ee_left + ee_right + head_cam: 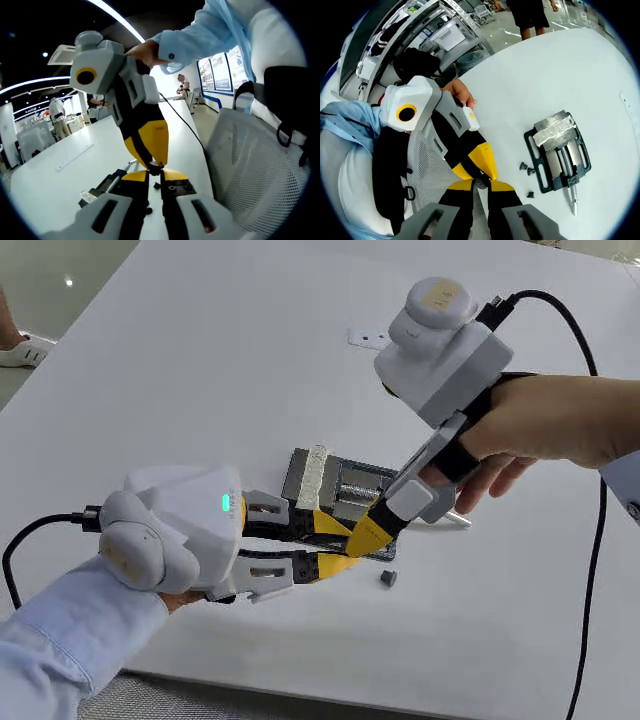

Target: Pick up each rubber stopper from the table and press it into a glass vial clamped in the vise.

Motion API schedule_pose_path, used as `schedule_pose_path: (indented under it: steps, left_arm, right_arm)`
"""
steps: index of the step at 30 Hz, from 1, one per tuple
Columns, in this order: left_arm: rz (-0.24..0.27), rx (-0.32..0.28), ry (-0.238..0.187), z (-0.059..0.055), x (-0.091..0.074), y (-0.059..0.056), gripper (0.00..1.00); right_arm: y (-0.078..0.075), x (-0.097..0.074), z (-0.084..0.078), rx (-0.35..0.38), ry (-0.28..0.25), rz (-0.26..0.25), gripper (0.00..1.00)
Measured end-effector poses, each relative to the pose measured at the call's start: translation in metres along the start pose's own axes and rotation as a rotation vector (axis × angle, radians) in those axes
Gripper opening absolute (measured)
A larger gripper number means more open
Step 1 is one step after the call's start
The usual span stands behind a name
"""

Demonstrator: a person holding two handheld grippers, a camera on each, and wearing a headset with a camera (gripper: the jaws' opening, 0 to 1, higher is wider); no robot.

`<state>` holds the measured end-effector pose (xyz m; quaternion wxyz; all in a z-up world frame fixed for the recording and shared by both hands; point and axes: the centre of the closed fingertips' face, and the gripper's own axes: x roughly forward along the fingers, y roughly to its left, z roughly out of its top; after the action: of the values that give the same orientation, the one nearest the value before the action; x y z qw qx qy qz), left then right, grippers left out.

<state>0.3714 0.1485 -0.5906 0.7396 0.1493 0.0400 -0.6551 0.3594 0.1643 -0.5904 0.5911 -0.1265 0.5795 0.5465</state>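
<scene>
Left gripper and right gripper meet tip to tip just beside the vise. Their jaws are nearly together around a small dark piece, probably a stopper being re-gripped for insertion. Which gripper clamps it cannot be told. Another stopper lies on the table.

Head cam sat up high, looking forward and down over the white table, with the vise around mid-frame and fairly near. The left gripper cam was down low by the tabletop, angled up along its jaws at the right gripper, super close, with the room behind. The right gripper cam was higher, tilted down at the left gripper and the table. All three caught the vise, and each gripper cam caught the other gripper.
</scene>
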Motion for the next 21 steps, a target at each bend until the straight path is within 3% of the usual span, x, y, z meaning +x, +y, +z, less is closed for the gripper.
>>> schedule_pose_path:
  steps: [14,21]
  left_arm:
    - [0.010,-0.069,-0.038,0.0010,-0.0017,0.0033,0.04]
    - [0.014,-0.121,-0.060,0.0002,-0.0031,0.0055,0.04]
  right_arm:
    - [0.0027,-0.0012,0.0000,-0.054,-0.019,-0.028,0.09]
    - [0.0019,-0.0019,-0.0011,-0.121,-0.022,-0.059,0.13]
